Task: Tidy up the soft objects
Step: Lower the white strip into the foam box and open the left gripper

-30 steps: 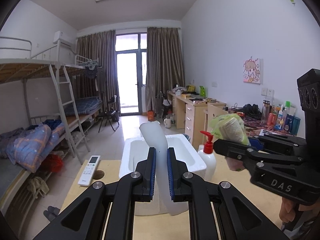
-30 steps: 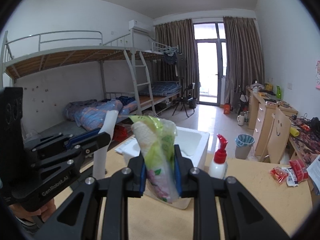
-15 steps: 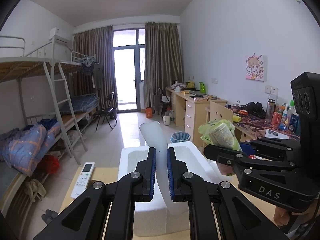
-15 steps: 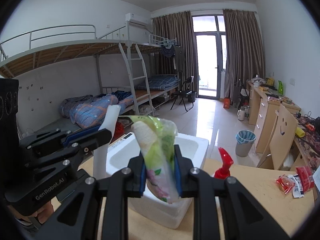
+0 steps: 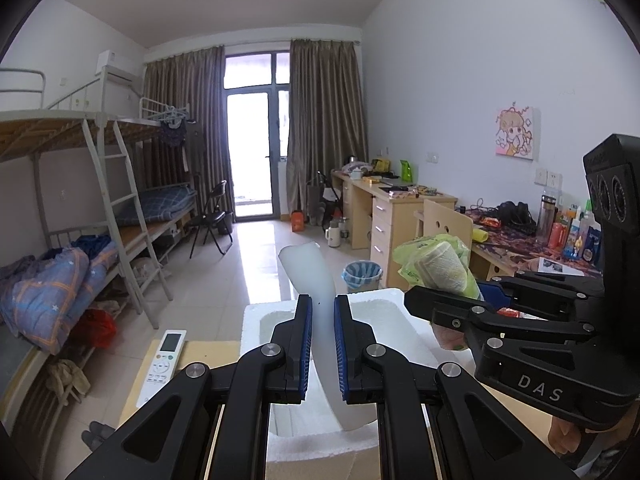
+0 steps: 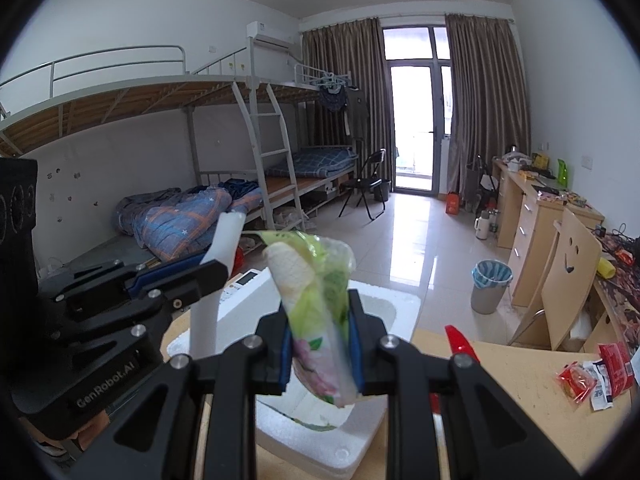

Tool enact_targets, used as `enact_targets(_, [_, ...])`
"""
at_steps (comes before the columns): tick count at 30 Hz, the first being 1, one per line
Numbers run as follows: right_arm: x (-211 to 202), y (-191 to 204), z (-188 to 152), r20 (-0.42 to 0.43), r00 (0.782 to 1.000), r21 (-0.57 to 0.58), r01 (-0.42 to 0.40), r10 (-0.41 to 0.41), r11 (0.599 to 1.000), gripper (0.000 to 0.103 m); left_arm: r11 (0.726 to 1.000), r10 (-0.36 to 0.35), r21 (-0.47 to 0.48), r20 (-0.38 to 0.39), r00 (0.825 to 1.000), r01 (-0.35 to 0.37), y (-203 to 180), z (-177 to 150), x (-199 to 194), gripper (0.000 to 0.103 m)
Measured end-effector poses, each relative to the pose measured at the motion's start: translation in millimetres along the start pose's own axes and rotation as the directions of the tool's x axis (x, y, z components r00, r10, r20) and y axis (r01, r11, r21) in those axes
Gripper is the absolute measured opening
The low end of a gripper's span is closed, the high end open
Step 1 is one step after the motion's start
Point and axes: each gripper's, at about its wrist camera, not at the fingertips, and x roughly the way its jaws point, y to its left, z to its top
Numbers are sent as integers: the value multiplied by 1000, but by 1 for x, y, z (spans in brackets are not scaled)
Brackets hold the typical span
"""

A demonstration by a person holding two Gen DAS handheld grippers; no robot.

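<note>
White foam box (image 5: 394,294) is sitting empty; both grippers (image 5: 322,346) (image 6: 320,354) are clamping a foam strip (image 5: 310,276) and tissue pack (image 6: 316,300) above it.

"DAS" in white letters on the right gripper (image 5: 444,308), "GenRobot.AI" on the left gripper (image 6: 218,268)

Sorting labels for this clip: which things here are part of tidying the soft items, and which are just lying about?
In the job: white foam strip, green tissue pack, foam box.
Lying about: remote control, snack packets, red pump bottle.
</note>
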Motion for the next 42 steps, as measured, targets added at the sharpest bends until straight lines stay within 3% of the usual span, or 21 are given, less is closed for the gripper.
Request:
enact_targets(21, [13,-7,6,-30,1000,6,-6,6,1000,27,1000,-13,7,-27,1000,14,4,-5,19,12])
enact_targets(27, [13,-7,6,-28,1000,8,-2,2,1000,27,999,-35,5,-38,999,36,8,-5,26,12])
enact_targets(31, [12,-9,6,-26,1000,16,11,-11,1000,27,993,-117,-9,-67,991,116,10,-7,37,12])
enact_targets(35, [8,-11,5,-27,999,32,31,-30,999,27,990,-142,11,-71,987,143,5,-10,41,12])
enact_targets(42, [8,-8,6,-18,999,30,35,-35,999,27,990,-137,27,-68,988,139,2,-12,39,12])
